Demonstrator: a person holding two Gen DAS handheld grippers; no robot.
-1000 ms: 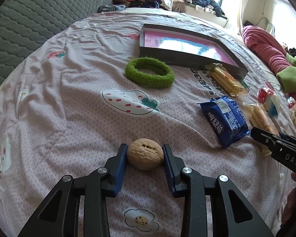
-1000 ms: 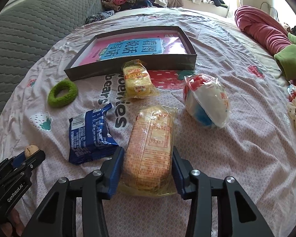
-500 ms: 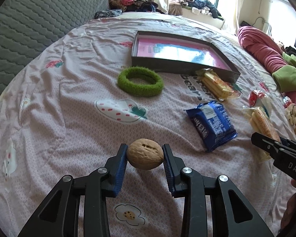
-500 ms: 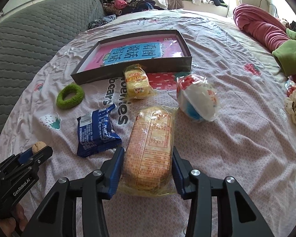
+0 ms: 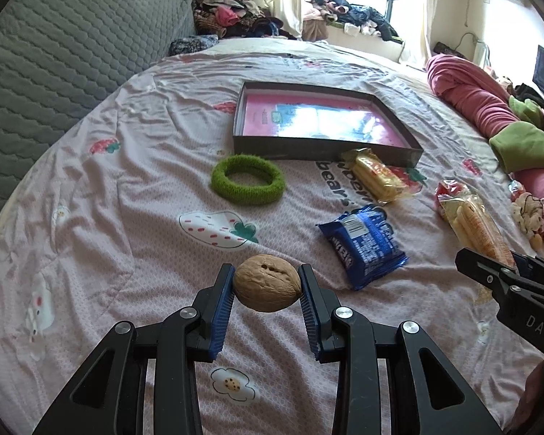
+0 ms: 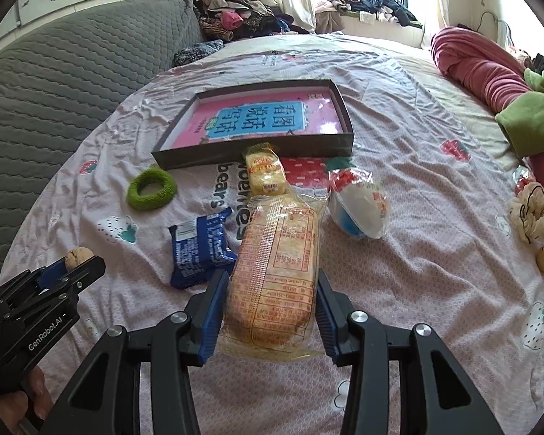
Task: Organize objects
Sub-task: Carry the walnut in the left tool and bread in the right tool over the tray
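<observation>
Two grips were loaded: the left gripper (image 5: pixel 266 290) pinched a walnut (image 5: pixel 267 282), and the right gripper (image 6: pixel 270 304) squeezed a cracker packet (image 6: pixel 277 272). Probably best that both travelled level to the shallow box (image 6: pixel 344 141) straight ahead, clearing its near wall before letting go.

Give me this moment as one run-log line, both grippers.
left gripper: shut on walnut | right gripper: shut on cracker pack | both held above bedsheet | box: holds only pink book
</observation>
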